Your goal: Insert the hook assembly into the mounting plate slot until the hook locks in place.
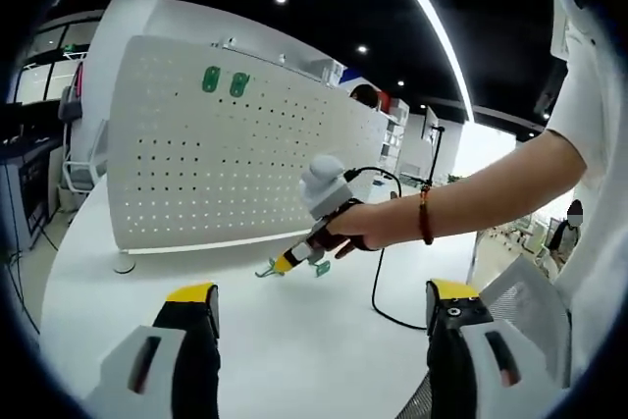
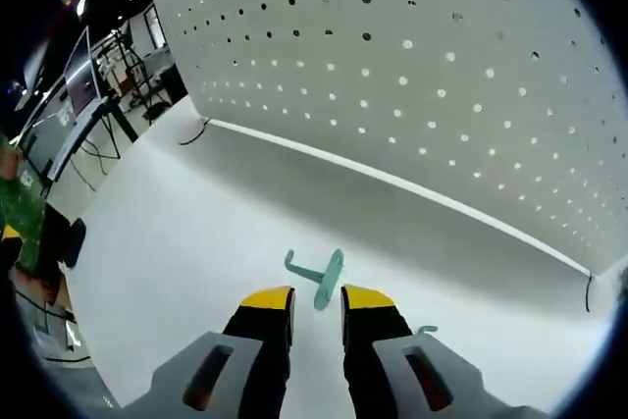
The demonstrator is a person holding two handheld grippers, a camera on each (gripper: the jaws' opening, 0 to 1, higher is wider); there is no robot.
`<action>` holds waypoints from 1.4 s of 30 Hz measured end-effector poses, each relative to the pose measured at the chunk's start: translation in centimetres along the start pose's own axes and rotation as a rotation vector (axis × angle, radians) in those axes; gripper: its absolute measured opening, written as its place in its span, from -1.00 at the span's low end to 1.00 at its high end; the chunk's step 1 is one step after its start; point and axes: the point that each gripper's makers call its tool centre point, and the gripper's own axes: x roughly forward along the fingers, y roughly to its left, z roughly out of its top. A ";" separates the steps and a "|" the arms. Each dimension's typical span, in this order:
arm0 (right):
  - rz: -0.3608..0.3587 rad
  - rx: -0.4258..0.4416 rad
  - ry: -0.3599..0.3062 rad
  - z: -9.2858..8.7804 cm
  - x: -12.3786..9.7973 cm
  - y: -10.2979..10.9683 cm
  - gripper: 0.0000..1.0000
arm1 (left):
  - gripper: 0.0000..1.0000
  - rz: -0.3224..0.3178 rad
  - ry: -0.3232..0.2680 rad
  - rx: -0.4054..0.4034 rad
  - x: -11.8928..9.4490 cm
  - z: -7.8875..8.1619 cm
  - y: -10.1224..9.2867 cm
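A: Start at the left. What does the left gripper look like?

B: In the left gripper view its two yellow-tipped jaws stand wide apart, released, with bare white table between them and nothing held.

A: And ahead of it?

B: Up and to its left stands the white pegboard, upright on the table. Two green hooks already hang side by side near the board's top edge.

A: Further right?

B: Straight ahead of the left jaws, beyond them, the right gripper comes in from the right, held by a hand with a bead bracelet on the wrist. Its yellow tips are low, near the table, just in front of the board's foot. A black cable loops on the table just right of it.

A: Where is the task's hook?

B: In the right gripper view, a green hook sits at the tips of the right gripper, its round base plate in the narrow gap between the jaws and its curved arm pointing left. The jaws are nearly closed, but I cannot tell whether they actually grip it or it lies on the table just past them.

A: Anything right of that?

B: A second green piece peeks out just right of the right jaw, mostly hidden. The board fills the upper right, well ahead.
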 end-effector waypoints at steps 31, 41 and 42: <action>0.021 0.084 0.006 -0.1 1.4 -0.4 -0.84 | 0.77 -0.002 0.020 -0.014 0.8 -0.4 0.4; 0.029 0.089 0.027 -0.6 1.7 -0.5 -0.95 | 0.77 -0.001 0.021 -0.005 0.9 -0.1 0.3; 0.028 0.089 0.031 -0.8 1.6 -0.5 -0.95 | 0.77 0.001 0.022 -0.002 0.8 -0.1 0.3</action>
